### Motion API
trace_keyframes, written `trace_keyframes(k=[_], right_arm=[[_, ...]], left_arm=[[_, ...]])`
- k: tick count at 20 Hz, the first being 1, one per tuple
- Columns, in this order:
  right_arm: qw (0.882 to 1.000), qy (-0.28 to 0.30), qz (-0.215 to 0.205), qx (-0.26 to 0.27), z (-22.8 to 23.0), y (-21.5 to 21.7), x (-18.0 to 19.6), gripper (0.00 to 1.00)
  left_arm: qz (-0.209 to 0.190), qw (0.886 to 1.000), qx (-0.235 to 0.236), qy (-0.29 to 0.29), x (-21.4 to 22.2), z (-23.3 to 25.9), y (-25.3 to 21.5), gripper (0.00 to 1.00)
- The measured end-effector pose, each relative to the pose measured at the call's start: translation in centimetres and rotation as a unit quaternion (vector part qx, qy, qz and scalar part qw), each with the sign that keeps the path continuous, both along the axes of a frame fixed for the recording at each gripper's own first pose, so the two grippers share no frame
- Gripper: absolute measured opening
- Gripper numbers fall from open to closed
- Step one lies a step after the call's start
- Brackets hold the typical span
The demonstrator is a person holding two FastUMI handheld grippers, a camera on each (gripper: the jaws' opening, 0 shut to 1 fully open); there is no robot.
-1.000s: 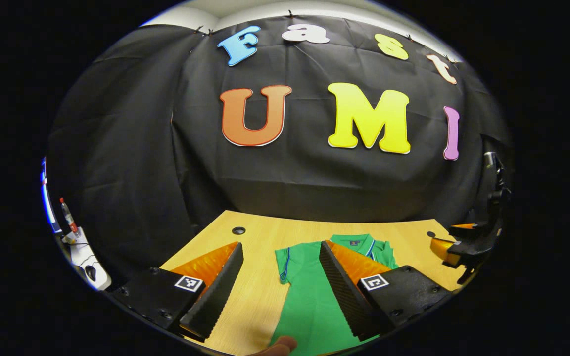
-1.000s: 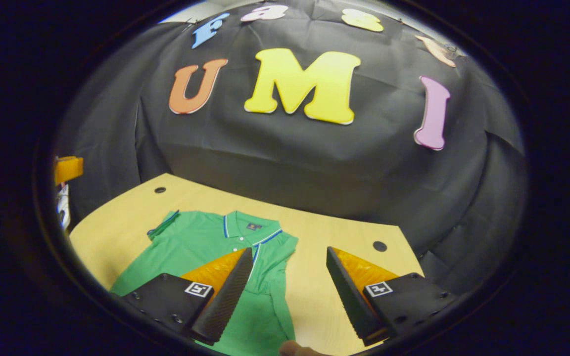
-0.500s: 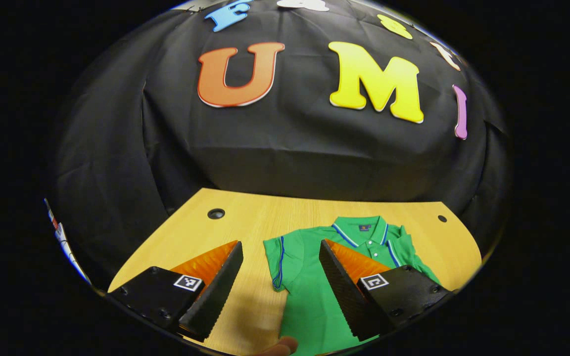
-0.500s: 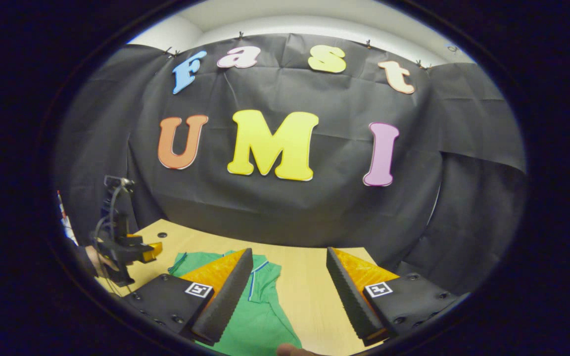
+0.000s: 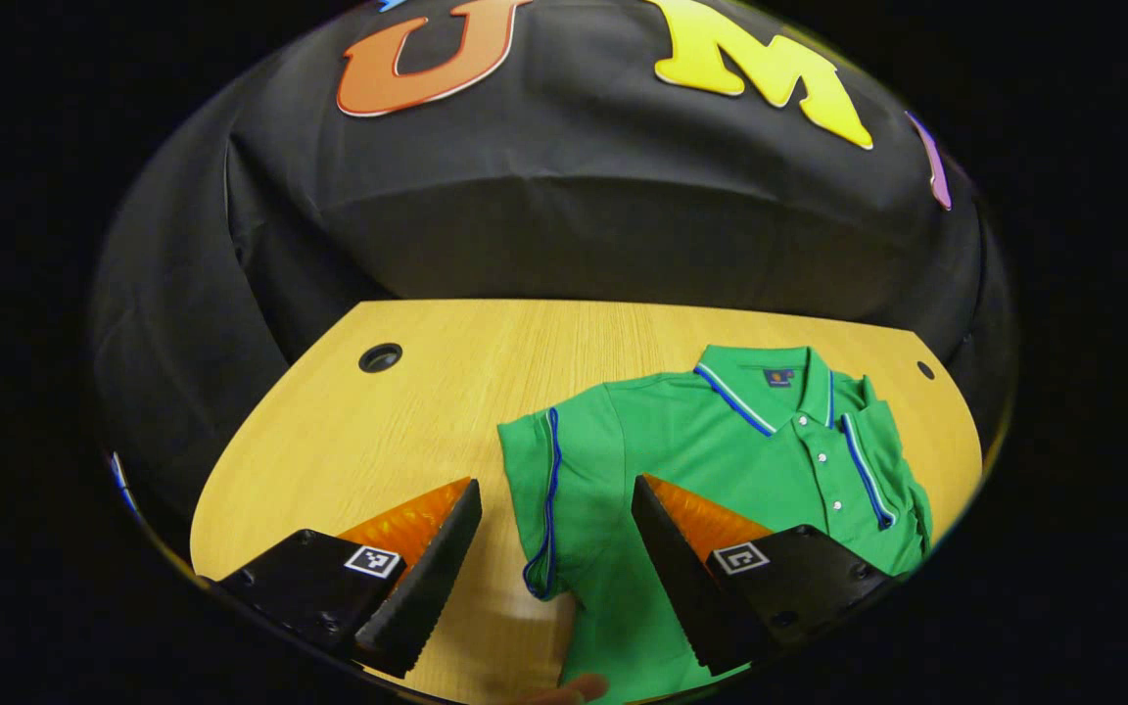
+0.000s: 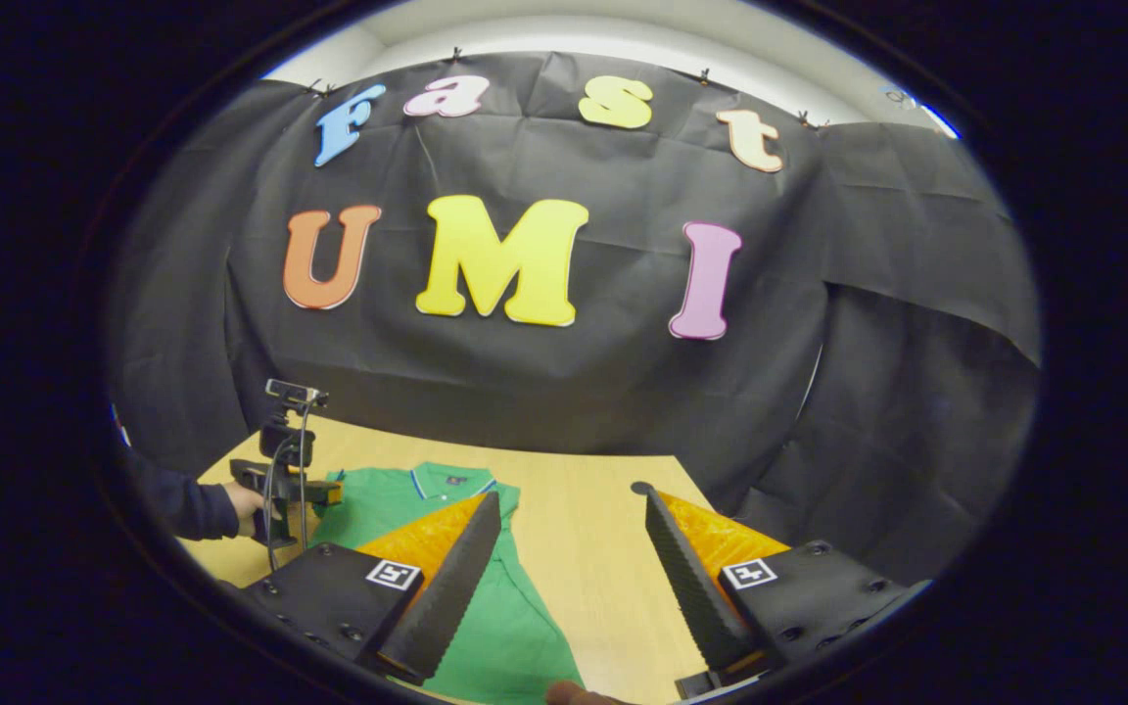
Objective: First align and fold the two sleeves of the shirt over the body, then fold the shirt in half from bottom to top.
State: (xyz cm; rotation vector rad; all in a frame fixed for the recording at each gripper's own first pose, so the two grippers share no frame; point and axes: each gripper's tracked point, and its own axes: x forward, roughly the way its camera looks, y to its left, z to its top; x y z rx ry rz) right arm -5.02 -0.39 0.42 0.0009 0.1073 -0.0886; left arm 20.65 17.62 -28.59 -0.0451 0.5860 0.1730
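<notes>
A green polo shirt [image 5: 691,460] with blue piping lies flat on the wooden table [image 5: 398,431], collar [image 5: 770,377] toward the wall. Its near sleeve [image 5: 537,490] is spread out to the side; the far sleeve [image 5: 877,470] looks folded over the body. My left gripper [image 5: 554,482] hangs open just above the spread sleeve, one finger on each side of it. My right gripper [image 6: 572,493] is open and held higher, over the table beside the shirt [image 6: 486,627]. In the right gripper view the left gripper [image 6: 290,485] hovers over the shirt's far side.
A hand in a dark sleeve [image 6: 187,504] holds the left gripper. The table has round cable holes [image 5: 380,356] [image 5: 917,370] near its back corners. The black cloth wall rises right behind the table edge. Bare wood [image 6: 593,558] lies to the shirt's right.
The left gripper has tilted down and come closer to the spread sleeve. The right gripper has lifted away from the shirt and now holds steady, while the left gripper has moved in over the shirt.
</notes>
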Motion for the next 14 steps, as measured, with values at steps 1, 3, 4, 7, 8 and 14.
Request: trace_keyframes(k=[1, 3, 4, 7, 8, 14], right_arm=[[1.000, 0.008, -0.001, 0.000, -0.6, 0.1, 0.0, 0.91], [1.000, 0.021, 0.000, -0.003, -1.3, 0.3, 0.0, 0.96], [1.000, 0.029, 0.008, -0.002, -1.7, 0.8, 0.1, 0.96], [0.999, 0.045, 0.017, -0.016, -2.5, 1.1, 0.3, 0.96], [0.999, 0.046, 0.017, -0.021, -2.5, 1.2, 0.3, 0.96], [0.998, 0.043, 0.028, -0.041, -1.9, 2.0, 0.6, 0.95]], left_arm=[[0.006, 1.000, 0.004, 0.012, 0.4, -0.6, 0.2, 0.99], [0.023, 0.999, 0.009, 0.025, 1.6, -1.5, 0.8, 0.99], [0.030, 0.999, -0.001, 0.032, 1.7, -1.5, 0.9, 0.96], [0.041, 0.998, -0.029, 0.037, 2.3, -1.8, 0.6, 0.93], [0.041, 0.998, -0.024, 0.037, 2.5, -1.9, 0.8, 0.90], [0.025, 0.997, -0.012, 0.074, 2.2, -3.3, 0.7, 0.48]])
